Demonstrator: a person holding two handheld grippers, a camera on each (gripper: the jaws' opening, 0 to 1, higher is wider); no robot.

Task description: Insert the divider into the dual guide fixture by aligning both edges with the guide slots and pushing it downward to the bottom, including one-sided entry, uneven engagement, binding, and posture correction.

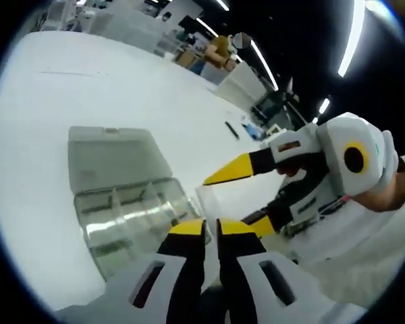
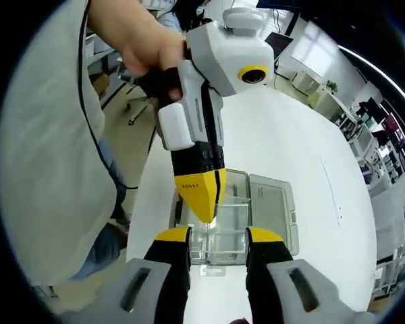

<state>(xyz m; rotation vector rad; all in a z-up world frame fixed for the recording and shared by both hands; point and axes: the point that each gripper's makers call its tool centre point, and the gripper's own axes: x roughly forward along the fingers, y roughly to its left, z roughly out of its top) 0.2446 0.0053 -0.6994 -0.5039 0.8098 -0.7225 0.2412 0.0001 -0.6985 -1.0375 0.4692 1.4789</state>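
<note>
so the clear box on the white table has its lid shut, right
Not quite: the lid is open, folded back flat beside the clear box on the white table. The right gripper view shows it.

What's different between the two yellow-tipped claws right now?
The left claw has its jaws pressed almost together, while the right claw has its jaws spread wide. The left claw's tip points at the clear box from just over it; the right claw faces the box from one end. Both have yellow tips on black and white bodies.
</note>
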